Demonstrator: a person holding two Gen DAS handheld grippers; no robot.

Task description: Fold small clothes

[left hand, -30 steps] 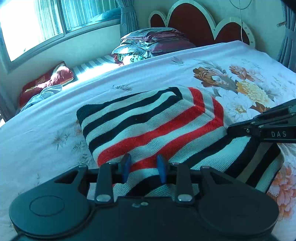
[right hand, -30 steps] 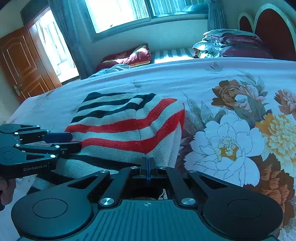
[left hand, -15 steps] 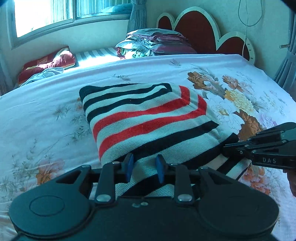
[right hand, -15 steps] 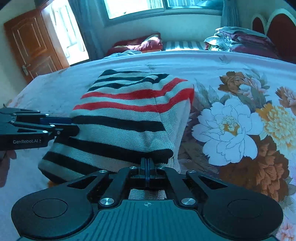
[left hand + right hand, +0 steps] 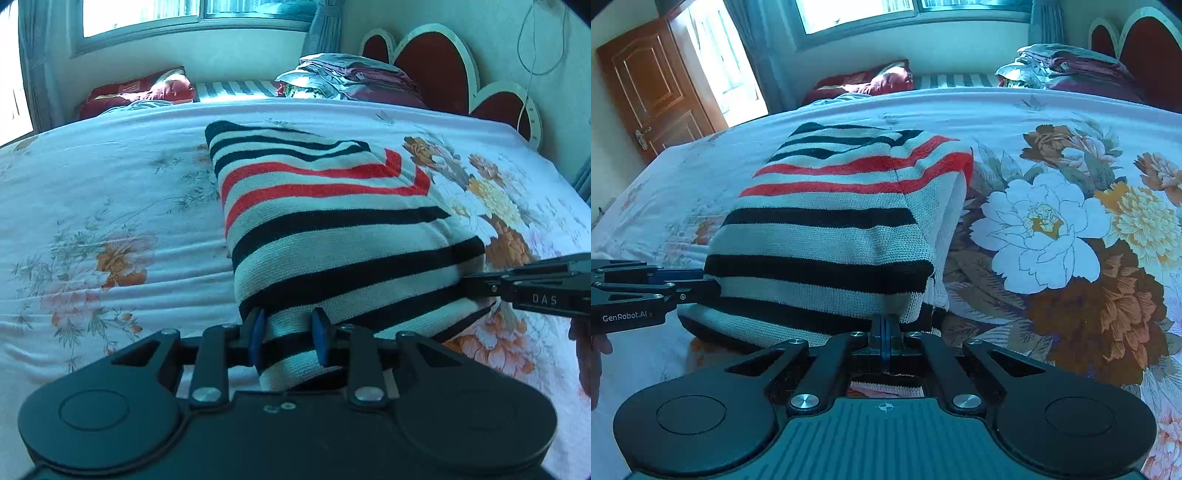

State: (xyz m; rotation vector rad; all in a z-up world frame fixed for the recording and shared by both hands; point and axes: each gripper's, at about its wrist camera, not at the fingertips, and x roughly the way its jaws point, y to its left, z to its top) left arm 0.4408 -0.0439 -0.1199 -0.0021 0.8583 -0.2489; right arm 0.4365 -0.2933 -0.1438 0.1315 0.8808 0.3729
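Note:
A knitted sweater (image 5: 332, 229) striped white, black and red lies folded on the floral bedsheet (image 5: 110, 206). My left gripper (image 5: 288, 325) has its blue pads pressed on a bunched near-left corner of it. My right gripper (image 5: 885, 328) is shut on the near-right hem, with a strip of knit showing under the fingers. The near end of the sweater (image 5: 831, 221) is held slightly raised between both grippers. The right gripper (image 5: 476, 286) shows at the right edge of the left wrist view. In the right wrist view the left gripper (image 5: 705, 280) comes in from the left.
Folded bedding (image 5: 351, 74) is stacked by the red headboard (image 5: 436, 70). A red pillow (image 5: 140, 92) lies under the window. A wooden door (image 5: 657, 85) stands at far left. Part of a hand (image 5: 583, 354) shows at the right edge.
Both grippers have drawn the sweater's near end toward the cameras, so the folded piece lies longer and flatter. The left wrist view has rolled, and more black stripes show in front.

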